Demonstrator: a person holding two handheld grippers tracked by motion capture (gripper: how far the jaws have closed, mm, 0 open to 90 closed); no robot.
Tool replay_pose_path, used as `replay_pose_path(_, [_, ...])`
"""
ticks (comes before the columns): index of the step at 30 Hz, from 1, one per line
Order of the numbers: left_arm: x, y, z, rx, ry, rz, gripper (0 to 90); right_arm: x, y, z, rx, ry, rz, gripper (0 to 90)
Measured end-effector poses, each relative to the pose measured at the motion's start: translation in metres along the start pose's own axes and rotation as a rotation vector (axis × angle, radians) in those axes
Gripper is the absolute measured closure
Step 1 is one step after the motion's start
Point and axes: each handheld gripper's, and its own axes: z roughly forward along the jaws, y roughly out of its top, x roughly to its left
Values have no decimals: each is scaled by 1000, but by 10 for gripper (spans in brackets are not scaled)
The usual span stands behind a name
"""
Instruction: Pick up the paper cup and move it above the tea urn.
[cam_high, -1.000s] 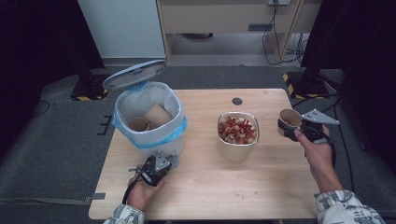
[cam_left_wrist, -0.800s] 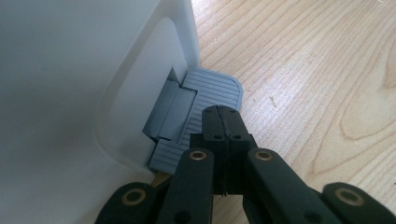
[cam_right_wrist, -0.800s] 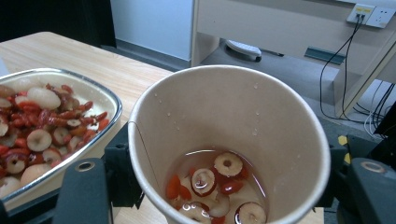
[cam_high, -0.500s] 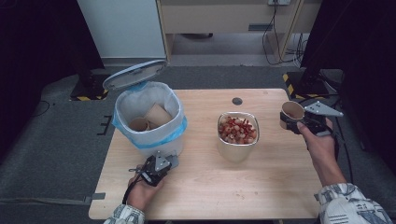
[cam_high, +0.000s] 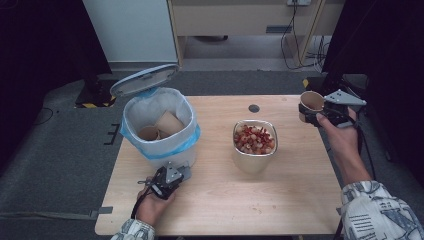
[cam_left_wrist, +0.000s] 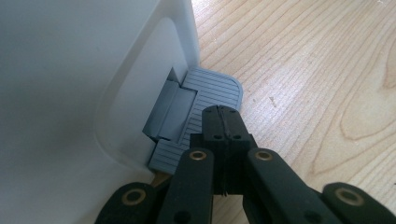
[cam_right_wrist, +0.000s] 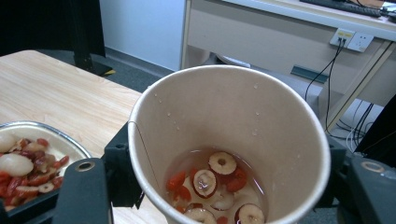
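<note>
My right tongs (cam_high: 311, 111) clamp the paper cup (cam_right_wrist: 229, 140) at mid-wall; thin, crushable, liquid inside, so keep it upright. My left tongs (cam_left_wrist: 223, 122), closed and empty, press the bin pedal (cam_left_wrist: 212, 91).

You are not looking at any readable text, label, brand, number or sign in these views: nothing legible is showing on the brown paper cup (cam_right_wrist: 229, 140), the white plastic pedal bin (cam_high: 159, 125) with its grey ribbed pedal (cam_left_wrist: 205, 100), the shiny metal bowl (cam_high: 254, 145) or the light wooden table (cam_high: 300, 185).
</note>
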Motion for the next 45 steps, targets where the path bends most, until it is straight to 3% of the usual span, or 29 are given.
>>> replay_pose_path(9, [0,0,0,0,0,-2,900,-4,13,9,5,-8,-13,314])
replay_pose_path(23, [0,0,1,-8,-2,-10,900,-4,42,25,-54,39,-24,314])
replay_pose_path(35, [0,0,0,-8,0,-8,900,0,58,32,-114,123,-109,312])
replay_pose_path(45, [0,0,0,-6,1,-1,900,5,66,33,-116,137,-155,311])
